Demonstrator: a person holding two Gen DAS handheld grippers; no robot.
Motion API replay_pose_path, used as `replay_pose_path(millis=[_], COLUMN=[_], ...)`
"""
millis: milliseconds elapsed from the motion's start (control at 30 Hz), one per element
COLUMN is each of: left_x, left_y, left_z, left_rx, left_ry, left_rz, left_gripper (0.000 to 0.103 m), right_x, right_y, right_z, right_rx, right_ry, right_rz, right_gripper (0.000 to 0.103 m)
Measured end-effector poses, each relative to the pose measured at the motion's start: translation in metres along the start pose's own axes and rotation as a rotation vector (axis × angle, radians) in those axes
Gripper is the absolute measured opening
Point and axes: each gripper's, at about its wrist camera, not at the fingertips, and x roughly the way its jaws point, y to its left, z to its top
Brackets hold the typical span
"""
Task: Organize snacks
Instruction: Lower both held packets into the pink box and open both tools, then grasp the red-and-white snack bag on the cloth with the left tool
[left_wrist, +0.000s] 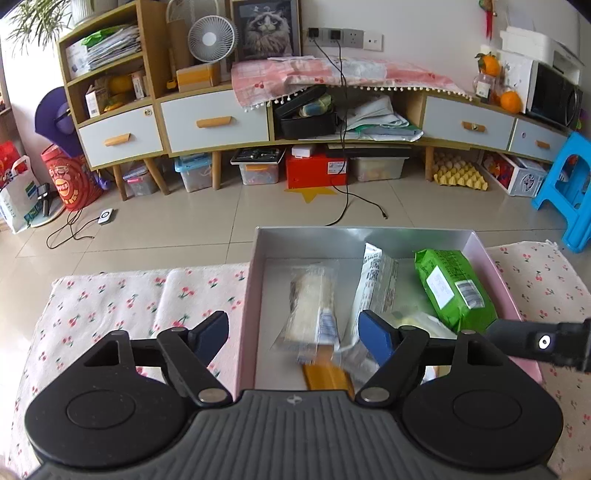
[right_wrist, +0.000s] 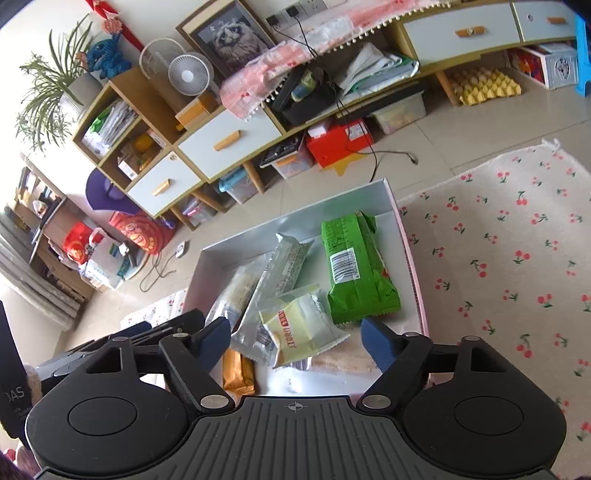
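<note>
The snacks lie together in the box (left_wrist: 480, 251): the green packet (right_wrist: 354, 266) at 2 o'clock, a yellow packet (right_wrist: 299, 328) and clear-wrapped bars beside it. No snack shows on the desk cloth (right_wrist: 509, 258), so the task looks nearly done. The left gripper (left_wrist: 293, 332) and the right gripper (right_wrist: 295, 338) both stand apart, holding nothing.

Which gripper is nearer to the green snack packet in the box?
Right. The right gripper hangs open just short of the green snack packet, while the left gripper is open over the box's other side.

The left claw (left_wrist: 293, 332) gapes over the box (left_wrist: 364, 233), green pack (left_wrist: 452, 286) at two o'clock, clear-wrapped bar (left_wrist: 312, 302) between its fingers.
</note>
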Motion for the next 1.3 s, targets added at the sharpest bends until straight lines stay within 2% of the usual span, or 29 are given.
replay_pose_path(millis=[400,600,900,1033,1233,1300], left_x=[-0.031,-0.043,-0.054,-0.053,-0.049,-0.049], left_y=[0.015,0.016,0.023,0.027,0.019,0.016], left_z=[-0.027,-0.04,-0.067,-0.08,-0.095,-0.095], left_rx=[-0.045,-0.04,-0.062,-0.089,-0.091,-0.098], left_ry=[0.018,0.033,0.075,0.088,0.165,0.169], left_rz=[0.001,0.005,0.013,0.011,-0.026,-0.038], left_gripper=[0.096,0.102,0.102,0.102,0.102,0.102], right_x=[-0.043,-0.059,-0.074,-0.073,-0.065,-0.06], right_y=[0.022,0.026,0.022,0.014,0.008,0.005], right_z=[-0.014,-0.028,-0.051,-0.063,-0.074,-0.077], right_rx=[-0.087,-0.115,-0.159,-0.167,-0.255,-0.282], right_ry=[0.016,0.025,0.039,0.04,0.088,0.106], right_rz=[-0.04,-0.045,-0.053,-0.059,-0.159,-0.185], right_gripper=[0.085,0.088,0.088,0.092,0.092,0.092])
